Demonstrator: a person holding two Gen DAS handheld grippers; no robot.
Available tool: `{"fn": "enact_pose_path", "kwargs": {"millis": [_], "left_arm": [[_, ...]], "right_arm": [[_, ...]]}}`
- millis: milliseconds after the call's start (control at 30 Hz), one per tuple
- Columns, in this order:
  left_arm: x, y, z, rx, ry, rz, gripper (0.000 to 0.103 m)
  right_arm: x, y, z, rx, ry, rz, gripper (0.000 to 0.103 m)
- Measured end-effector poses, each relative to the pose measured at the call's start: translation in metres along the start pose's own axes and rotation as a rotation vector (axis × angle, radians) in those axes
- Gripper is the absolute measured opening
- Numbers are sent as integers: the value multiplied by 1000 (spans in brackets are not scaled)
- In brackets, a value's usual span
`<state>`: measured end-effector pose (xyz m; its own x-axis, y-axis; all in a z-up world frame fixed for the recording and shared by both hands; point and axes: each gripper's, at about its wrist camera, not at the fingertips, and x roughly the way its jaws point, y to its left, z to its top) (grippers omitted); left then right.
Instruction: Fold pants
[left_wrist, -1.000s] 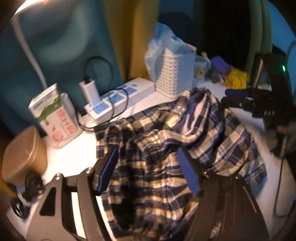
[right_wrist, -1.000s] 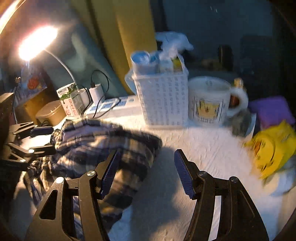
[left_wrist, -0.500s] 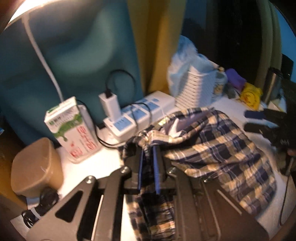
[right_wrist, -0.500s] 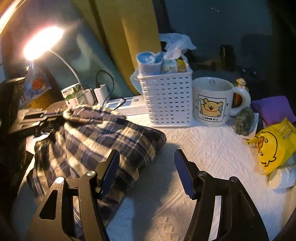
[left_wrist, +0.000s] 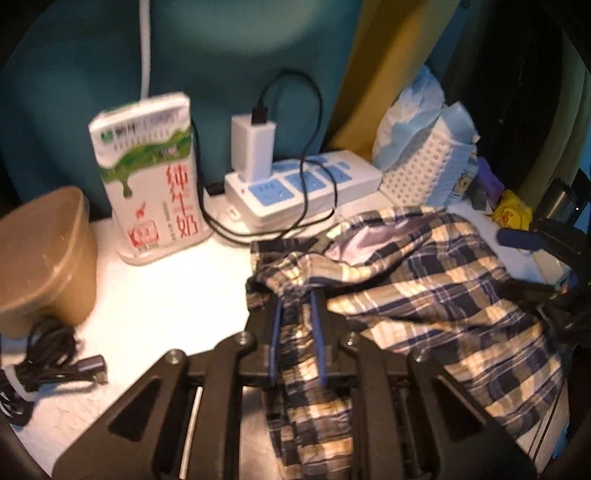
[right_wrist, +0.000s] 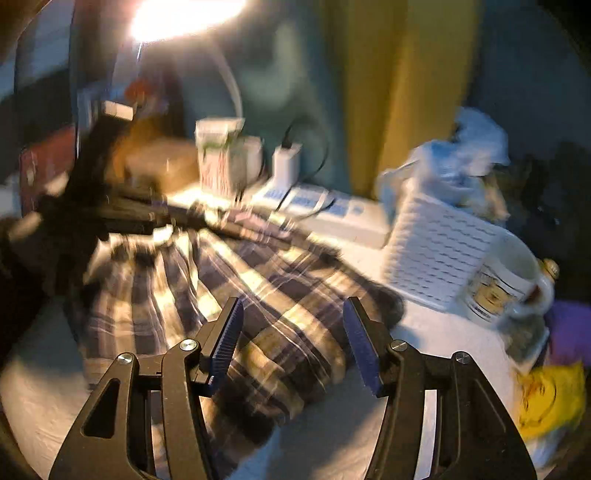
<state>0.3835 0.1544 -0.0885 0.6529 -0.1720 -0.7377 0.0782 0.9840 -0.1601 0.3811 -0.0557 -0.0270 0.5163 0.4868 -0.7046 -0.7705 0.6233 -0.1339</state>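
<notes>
The plaid pants (left_wrist: 424, 295) lie crumpled on the white table, in navy, cream and white checks. My left gripper (left_wrist: 297, 299) is shut on a bunched edge of the pants near their left end and holds it lifted. In the right wrist view the pants (right_wrist: 236, 295) spread in front of my right gripper (right_wrist: 291, 339), which is open and empty, its blue pads (right_wrist: 227, 343) just above the cloth. The left gripper's black body (right_wrist: 122, 218) shows at the pants' far edge. This view is motion-blurred.
A milk carton (left_wrist: 147, 184), a white power strip (left_wrist: 306, 188) with charger and black cable, a brown tub (left_wrist: 40, 254) and a coiled cable (left_wrist: 48, 365) stand behind and left. A white basket (right_wrist: 436, 254), a mug (right_wrist: 506, 284) and a yellow packet (right_wrist: 550, 395) sit right.
My left gripper closed on the pants' edge and pulled it left and up. My right gripper, still open, swung left over the cloth.
</notes>
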Motion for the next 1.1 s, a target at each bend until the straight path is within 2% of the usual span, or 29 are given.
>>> {"fn": "enact_pose_path", "kwargs": {"millis": [100,133,267,367,500,533,600,667,767,833,933,967,1000,1100], "left_arm": [[6,-4,-1,10,13,-2,18],[6,-4,-2,15,13,-2,19],[7,-3,-3,17,21,-11,21],[2,-3,-3,20,43,-7,23],[-30,-17,-3,92,5,108,23],[-39,-20,-3,93,-17,118,23],[-60,-33,-2,83,-68,83,23],[-66,-53,-5,126,-79,12,23],[-48,-90,-19,231,-9,-61,23],[-28,-98,-31,257,53,-46,23],[-6,-89,-47,224,132,-31,23],[-4,-84,-53,210,141,-49,23],[-5,-83,-55,210,131,-57,23],[-15,-77,-61,218,123,-47,23]], "right_arm": [[41,-4,-7,9,165,38,60],[47,-6,-12,21,195,53,60],[34,-5,-33,28,153,57,60],[21,-9,-47,54,168,50,60],[-1,-16,-63,81,204,21,60],[-7,-16,-64,78,199,1,60],[-23,-9,-58,52,158,-42,60],[-40,2,-48,34,81,-14,60],[-41,25,-32,-4,22,46,60],[-28,37,-33,-32,57,67,60],[-5,51,-52,-65,146,61,60],[-4,53,-59,-73,152,54,60],[-10,53,-67,-68,123,51,60],[-26,45,-80,-44,132,67,60]]}}
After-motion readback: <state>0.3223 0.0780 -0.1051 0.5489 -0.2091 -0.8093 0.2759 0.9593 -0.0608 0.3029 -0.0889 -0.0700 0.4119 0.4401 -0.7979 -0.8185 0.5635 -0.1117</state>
